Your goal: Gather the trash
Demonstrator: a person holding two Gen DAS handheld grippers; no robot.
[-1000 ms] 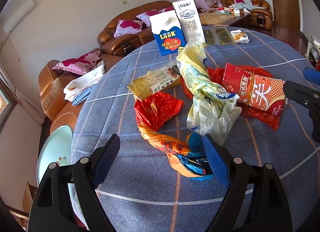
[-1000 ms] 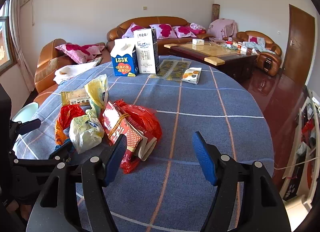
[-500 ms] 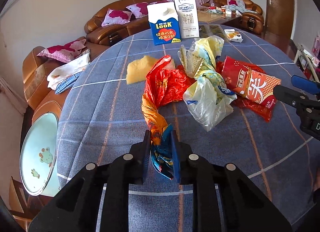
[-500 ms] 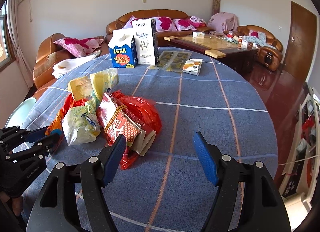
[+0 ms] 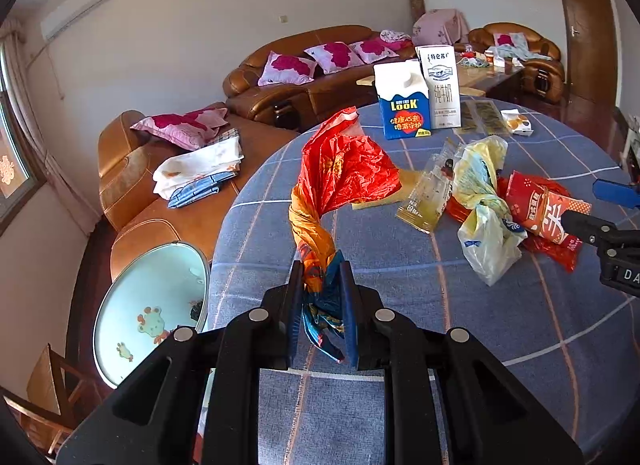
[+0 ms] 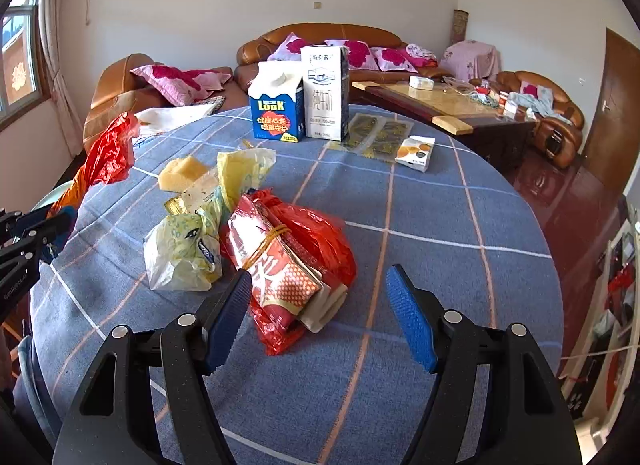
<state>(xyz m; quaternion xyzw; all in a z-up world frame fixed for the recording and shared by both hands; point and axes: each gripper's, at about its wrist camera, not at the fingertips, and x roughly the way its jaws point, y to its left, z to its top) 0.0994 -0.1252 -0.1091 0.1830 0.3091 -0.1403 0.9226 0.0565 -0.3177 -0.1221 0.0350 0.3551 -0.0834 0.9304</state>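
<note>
One red-and-orange plastic bag (image 5: pixel 344 173) hangs pinched at its blue tail in the left gripper (image 5: pixel 320 297), lifted over the table's (image 5: pixel 460 305) near-left edge, so hold firm while the right gripper (image 6: pixel 320 321), jaws spread and empty, hovers near the red snack bundle (image 6: pixel 280 265).

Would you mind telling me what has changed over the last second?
The left gripper closed on the red-orange plastic bag and lifted it off the table, uncovering the yellow sponge. The right gripper stayed open; the red snack packet and cartons stayed put.
</note>
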